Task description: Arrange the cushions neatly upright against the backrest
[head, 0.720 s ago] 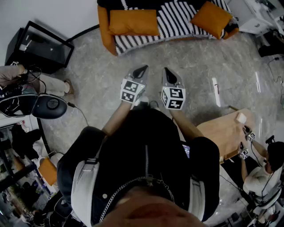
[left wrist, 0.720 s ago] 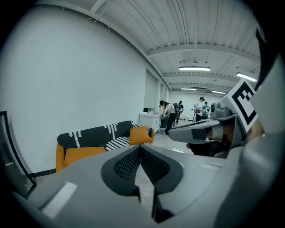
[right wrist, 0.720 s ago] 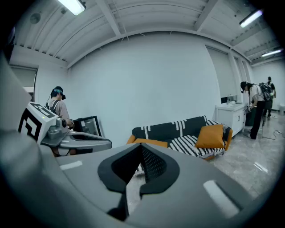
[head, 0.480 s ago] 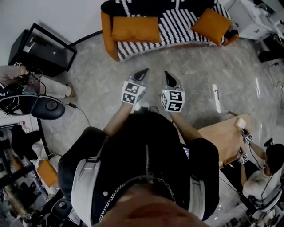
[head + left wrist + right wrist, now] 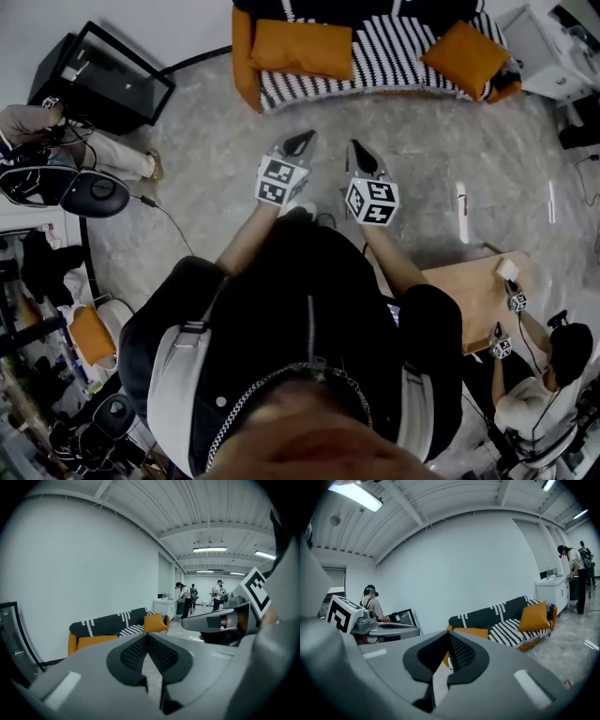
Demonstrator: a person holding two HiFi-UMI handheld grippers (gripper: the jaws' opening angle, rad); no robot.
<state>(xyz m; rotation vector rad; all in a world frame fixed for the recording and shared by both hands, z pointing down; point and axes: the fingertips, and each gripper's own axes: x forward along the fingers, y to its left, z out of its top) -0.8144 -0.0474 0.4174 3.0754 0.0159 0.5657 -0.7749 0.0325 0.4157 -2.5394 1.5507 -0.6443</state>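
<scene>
A black-and-white striped sofa [image 5: 375, 52] with orange sides stands at the top of the head view. One long orange cushion [image 5: 302, 49] lies flat on its left seat. A square orange cushion [image 5: 465, 58] lies tilted at its right end. My left gripper [image 5: 300, 142] and right gripper [image 5: 358, 156] are both shut and empty, held side by side over the floor, well short of the sofa. From the left gripper view the sofa [image 5: 110, 623] and its square cushion [image 5: 154, 623] lie ahead. The right gripper view shows the square cushion [image 5: 533, 616] and the long cushion [image 5: 473, 633].
A black glass-fronted cabinet [image 5: 103, 89] stands at the left wall. A wooden table [image 5: 473, 286] is at the right, with a seated person [image 5: 539, 389] beside it. Another person [image 5: 89, 164] sits at the left. A white cabinet [image 5: 553, 42] is right of the sofa.
The sofa has shifted right and slightly down in the head view. Both grippers stay shut and side by side.
</scene>
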